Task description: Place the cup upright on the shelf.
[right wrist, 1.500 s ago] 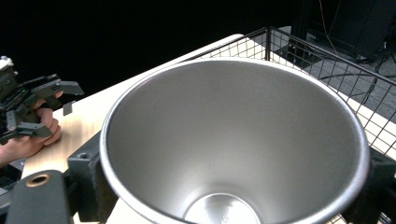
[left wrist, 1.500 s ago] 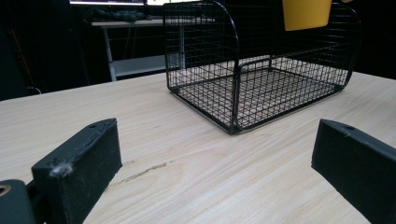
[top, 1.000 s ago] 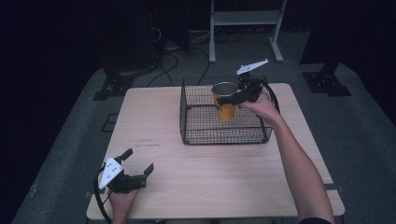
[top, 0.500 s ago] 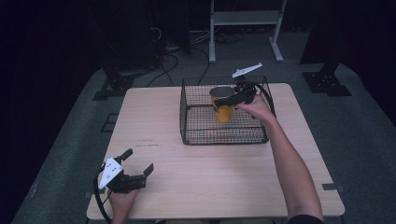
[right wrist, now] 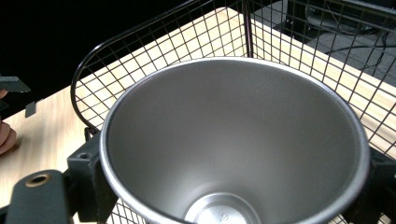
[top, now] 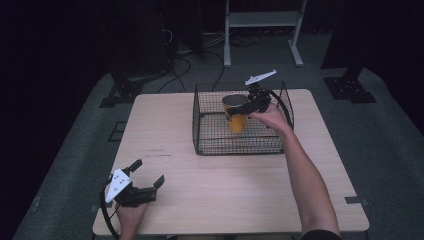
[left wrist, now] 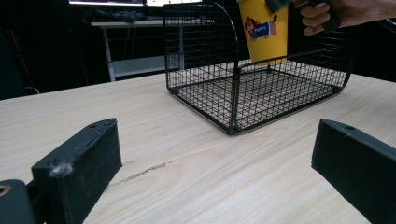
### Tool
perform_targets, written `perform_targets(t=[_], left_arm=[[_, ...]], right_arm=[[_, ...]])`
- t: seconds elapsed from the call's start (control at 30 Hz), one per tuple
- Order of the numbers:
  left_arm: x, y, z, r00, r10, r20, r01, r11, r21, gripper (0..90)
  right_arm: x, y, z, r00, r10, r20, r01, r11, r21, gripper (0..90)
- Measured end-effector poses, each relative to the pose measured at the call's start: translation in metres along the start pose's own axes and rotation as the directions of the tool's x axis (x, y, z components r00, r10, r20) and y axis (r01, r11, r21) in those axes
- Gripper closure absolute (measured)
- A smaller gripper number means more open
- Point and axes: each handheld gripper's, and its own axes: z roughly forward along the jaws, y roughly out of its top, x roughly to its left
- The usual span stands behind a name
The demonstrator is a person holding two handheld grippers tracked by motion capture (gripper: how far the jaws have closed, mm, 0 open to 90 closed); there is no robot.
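Right gripper [top: 248,104] is clamped on the rim of the yellow cup [top: 237,119], holding it upright inside the wire basket [top: 210,142], bottom apparently just off the basket floor, though contact is hard to judge. Main risk: grip is high on a smooth tapered wall, so the cup could slip or swing if it's let go before it seats. The grid floor is uneven, so a tilted release could tip it. Pulling out carelessly could snag a jaw on the basket's back wall. Left gripper [top: 148,180] sits spread wide and empty, near the front-left desk [top: 210,190] corner, well apart.
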Motion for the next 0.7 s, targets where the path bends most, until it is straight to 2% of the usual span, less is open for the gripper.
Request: perform_targets(t=[0.5, 0.7], left_arm=[[0.000, 0.000, 0.000, 1.0000, 0.001, 0.000, -0.001, 1.0000, 0.000, 0.8], [0.000, 0.000, 0.000, 1.0000, 0.000, 0.001, 0.000, 1.0000, 0.001, 0.8]], right_arm=[[-0.006, -0.006, 0.012, 0.9999, 0.006, 0.015, -0.006, 1.000, 0.021, 11.8], [-0.006, -0.008, 0.016, 0.9989, -0.004, 0.046, 0.002, 0.999, 0.043, 10.2]])
